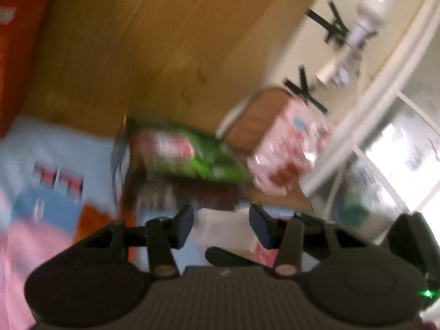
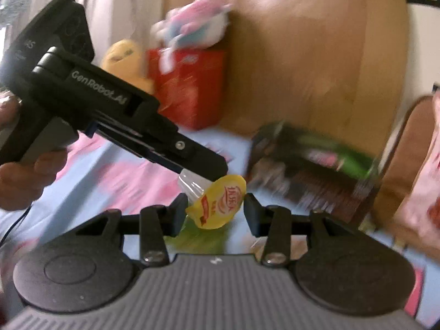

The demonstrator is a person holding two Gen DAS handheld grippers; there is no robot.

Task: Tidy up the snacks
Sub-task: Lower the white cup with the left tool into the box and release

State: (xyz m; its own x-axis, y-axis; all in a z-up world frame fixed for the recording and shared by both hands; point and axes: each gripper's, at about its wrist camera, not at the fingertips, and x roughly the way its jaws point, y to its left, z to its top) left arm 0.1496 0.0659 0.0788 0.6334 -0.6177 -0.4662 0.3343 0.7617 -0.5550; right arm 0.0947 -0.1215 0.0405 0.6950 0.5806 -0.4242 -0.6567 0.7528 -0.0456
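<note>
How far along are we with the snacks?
Looks sorted: the green bag lies on the dark box, with the pink pack beside them. In hand: the left claw grips a yellow-lidded jelly cup, which sits between the right claw fingers; contact there is unclear. Left: placing that cup; any further loose snacks are too blurred to tell.

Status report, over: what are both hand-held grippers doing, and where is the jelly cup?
Left hand-held gripper shut on jelly cup. Right hand-held gripper open, cup lid between its jaws. Dark box stands apart, to the right.
</note>
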